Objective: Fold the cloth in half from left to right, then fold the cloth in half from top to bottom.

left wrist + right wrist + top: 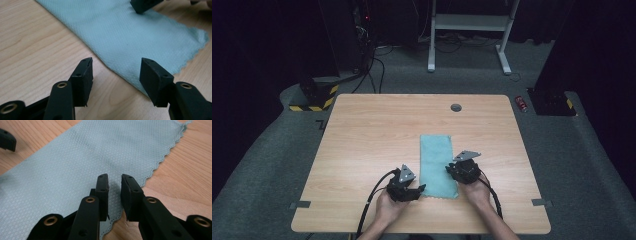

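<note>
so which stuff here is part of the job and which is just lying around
In the job:
- teal cloth
- left gripper, fingers open at the cloth's near corner
- right gripper, over its right edge

Lying about:
- red can on the floor
- grey grommet in the table

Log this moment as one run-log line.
cloth: flat on table | left tool: open, at cloth's near corner | right tool: nearly closed over cloth edge, grip unclear

Wooden table (362, 145), folded teal cloth (437, 160) lying flat, left gripper (416, 192) at its near-left corner, right gripper (451, 170) on its right edge.
</note>
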Demonstrator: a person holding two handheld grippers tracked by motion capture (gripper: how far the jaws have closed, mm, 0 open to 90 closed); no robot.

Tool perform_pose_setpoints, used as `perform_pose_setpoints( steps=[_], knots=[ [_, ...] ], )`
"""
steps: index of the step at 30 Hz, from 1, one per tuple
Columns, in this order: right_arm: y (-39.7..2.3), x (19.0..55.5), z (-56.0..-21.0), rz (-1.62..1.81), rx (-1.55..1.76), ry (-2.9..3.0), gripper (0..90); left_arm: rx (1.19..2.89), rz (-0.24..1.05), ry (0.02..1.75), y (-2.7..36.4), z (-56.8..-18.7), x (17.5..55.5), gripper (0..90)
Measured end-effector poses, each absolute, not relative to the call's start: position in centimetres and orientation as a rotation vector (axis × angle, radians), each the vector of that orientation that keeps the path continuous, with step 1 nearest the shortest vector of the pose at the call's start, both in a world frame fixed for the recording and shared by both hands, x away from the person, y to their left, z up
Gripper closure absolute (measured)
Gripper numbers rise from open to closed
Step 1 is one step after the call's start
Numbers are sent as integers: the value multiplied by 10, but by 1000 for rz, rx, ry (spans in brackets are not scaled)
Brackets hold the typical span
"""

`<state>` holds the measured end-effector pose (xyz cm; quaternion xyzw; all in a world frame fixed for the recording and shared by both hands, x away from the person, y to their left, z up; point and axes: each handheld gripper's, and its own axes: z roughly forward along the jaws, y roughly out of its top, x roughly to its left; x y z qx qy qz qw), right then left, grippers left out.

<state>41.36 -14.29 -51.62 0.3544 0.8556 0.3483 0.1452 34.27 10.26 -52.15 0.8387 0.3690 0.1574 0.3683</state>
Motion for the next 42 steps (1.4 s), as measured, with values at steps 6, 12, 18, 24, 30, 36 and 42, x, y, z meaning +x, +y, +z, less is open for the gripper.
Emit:
perform_pose_setpoints(
  steps=[6,12,18,24,30,36,42],
  knots=[
    [-142,416,-514,987,1036,2473,709,2170,433,927,101,-520,335,430],
    [-150,418,-509,997,1098,2435,672,2150,433,941,98,-519,343,435],
    [-152,416,-515,968,1111,2436,653,2179,456,900,95,-521,339,439],
    [-150,414,-515,962,1087,2443,676,2186,426,901,101,-520,332,446],
    [-149,413,-514,960,1081,2453,674,2179,397,912,107,-520,331,448],
    [-157,422,-515,1023,1163,2446,662,2106,335,971,115,-517,350,424],
    [-160,438,-510,1029,1222,2410,679,2047,324,1088,116,-513,397,414]
  ],
)
